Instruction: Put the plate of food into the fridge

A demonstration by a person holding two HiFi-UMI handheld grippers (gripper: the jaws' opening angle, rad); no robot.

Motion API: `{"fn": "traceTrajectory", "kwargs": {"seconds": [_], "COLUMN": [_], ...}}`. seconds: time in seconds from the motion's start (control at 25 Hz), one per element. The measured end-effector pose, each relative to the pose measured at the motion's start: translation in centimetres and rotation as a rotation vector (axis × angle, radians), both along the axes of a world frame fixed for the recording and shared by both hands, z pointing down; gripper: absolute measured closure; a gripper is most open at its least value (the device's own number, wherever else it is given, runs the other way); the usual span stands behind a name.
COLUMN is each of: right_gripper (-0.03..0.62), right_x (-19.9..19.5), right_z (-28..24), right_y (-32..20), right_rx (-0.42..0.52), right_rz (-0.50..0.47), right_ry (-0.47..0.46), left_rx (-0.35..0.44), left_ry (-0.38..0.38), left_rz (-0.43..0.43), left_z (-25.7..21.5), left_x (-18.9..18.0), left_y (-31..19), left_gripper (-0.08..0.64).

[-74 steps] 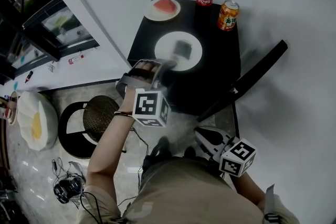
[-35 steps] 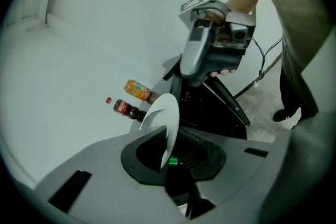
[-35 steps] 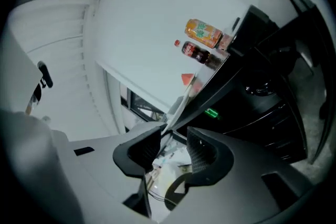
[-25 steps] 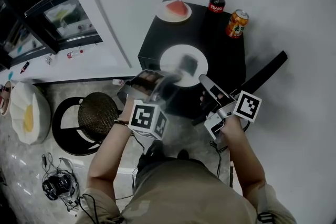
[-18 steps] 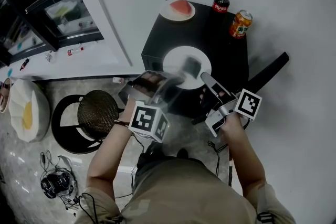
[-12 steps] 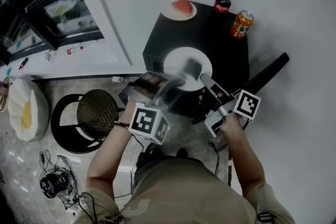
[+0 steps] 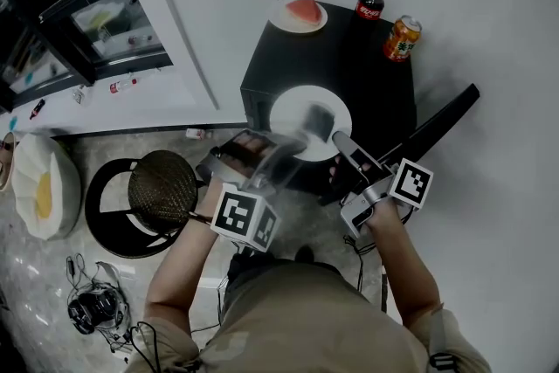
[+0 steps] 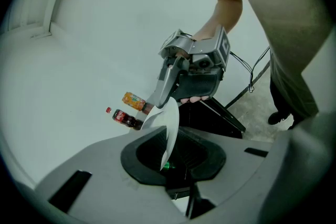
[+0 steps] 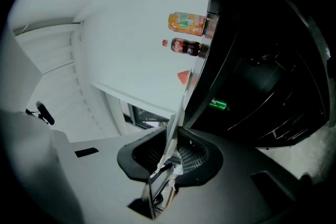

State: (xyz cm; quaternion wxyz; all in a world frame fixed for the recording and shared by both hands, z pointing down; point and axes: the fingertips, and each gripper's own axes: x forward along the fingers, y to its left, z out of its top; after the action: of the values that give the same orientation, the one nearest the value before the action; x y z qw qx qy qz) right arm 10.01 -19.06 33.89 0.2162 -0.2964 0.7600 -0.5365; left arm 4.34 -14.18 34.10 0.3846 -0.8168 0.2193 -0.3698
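Note:
A white plate point(image 7: 297, 111) with a dark piece of food point(image 7: 318, 119) is at the near edge of the black table point(image 7: 367, 87). I cannot tell whether it still rests there. My left gripper point(image 7: 293, 141) is shut on the plate's near-left rim. In the left gripper view that rim point(image 8: 170, 123) runs edge-on into the left gripper point(image 8: 167, 161). My right gripper point(image 7: 337, 139) is at the near-right rim, its jaws closing around it. The right gripper view shows the plate point(image 9: 175, 124) between the right gripper's point(image 9: 167, 159) jaws with a gap on either side.
At the table's back stand a plate with a watermelon slice point(image 7: 299, 13), a cola bottle point(image 7: 370, 1) and an orange can point(image 7: 402, 37). An open fridge point(image 7: 83, 22) with its white door point(image 7: 175, 22) is at the left. A round black stool point(image 7: 157, 192) stands below it.
My right gripper has come up from low by the person's hip to the plate's near-right rim. My left gripper keeps its hold on the plate and has drawn slightly nearer.

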Motion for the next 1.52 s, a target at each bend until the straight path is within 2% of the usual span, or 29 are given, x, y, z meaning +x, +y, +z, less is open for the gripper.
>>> {"fn": "traceTrajectory", "kwargs": {"seconds": [0.4,0.56,1.32,1.52], "right_gripper": [0.522,0.522,0.526,0.531], "right_x": [-0.4,-1.3,-1.6,-1.7], "right_z": [0.8,0.3,4.9,6.9], "right_y": [1.1,3.4,6.3,6.7], "right_rx": [-0.016,-0.005,-0.07,-0.111], "right_rz": [-0.006,-0.005,0.008,0.016], "right_ry": [-0.045,-0.05,-0.063,-0.065], "left_rx": [0.006,0.007,-0.107,-0.149], "left_ry": [-0.001,0.017,0.036,0.031], "left_rz": [0.007,0.013,-0.031,-0.049], "left_z": [0.4,0.1,4.7,6.4], "left_x": [-0.3,-1.2,-1.7,-1.9], "left_y": [1.1,3.4,6.3,6.6], "left_gripper": [0.505,0.505,0.499,0.494]}}
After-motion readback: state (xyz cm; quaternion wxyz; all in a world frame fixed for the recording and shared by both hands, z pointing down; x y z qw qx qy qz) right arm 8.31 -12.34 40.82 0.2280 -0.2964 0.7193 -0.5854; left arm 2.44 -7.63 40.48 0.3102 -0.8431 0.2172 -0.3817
